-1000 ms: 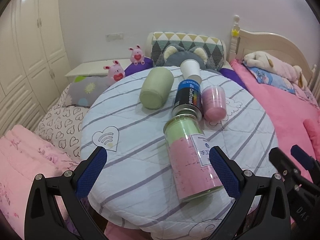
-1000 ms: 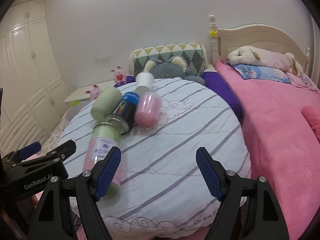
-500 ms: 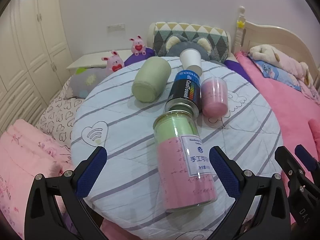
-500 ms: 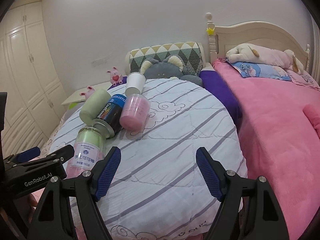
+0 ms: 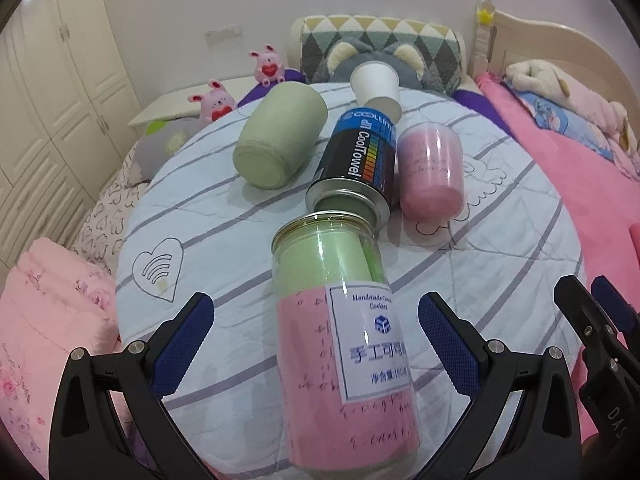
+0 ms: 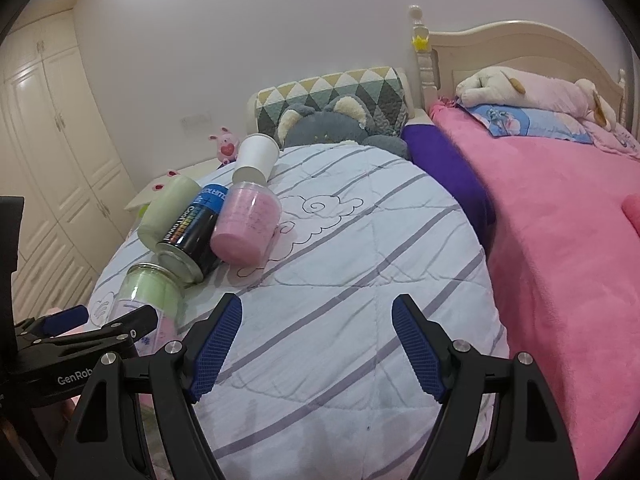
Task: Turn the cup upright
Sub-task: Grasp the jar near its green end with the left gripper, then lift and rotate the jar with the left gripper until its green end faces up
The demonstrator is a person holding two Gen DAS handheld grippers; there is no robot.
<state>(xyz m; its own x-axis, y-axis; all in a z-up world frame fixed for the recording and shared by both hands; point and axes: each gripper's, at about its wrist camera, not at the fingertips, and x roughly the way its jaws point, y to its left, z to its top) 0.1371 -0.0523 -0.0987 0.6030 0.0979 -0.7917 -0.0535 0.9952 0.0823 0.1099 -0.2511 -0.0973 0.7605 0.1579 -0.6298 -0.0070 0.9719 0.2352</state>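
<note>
A clear jar (image 5: 344, 332) with green and pink paper and a white label lies on its side on the round striped table (image 5: 208, 232). My left gripper (image 5: 316, 332) is open, its fingers on either side of the jar's lower half, not touching. The jar (image 6: 152, 300) also shows at the left of the right wrist view. Behind it lie a black CoolTowel can (image 5: 356, 164), a pink cup (image 5: 430, 172), a green cup (image 5: 278, 140) and a white paper cup (image 5: 376, 84). My right gripper (image 6: 316, 344) is open and empty over bare tablecloth.
A pink bed (image 6: 560, 220) with plush toys runs along the right. A patterned cushion (image 5: 380, 40) and a grey plush sit behind the table. Pink pig toys (image 5: 268, 66) stand on a low white stand. White wardrobes (image 5: 48, 92) line the left wall.
My left gripper has moved forward and down, so the jar now lies between its open fingers. My right gripper has shifted slightly; the cups sit lower and nearer in its view.
</note>
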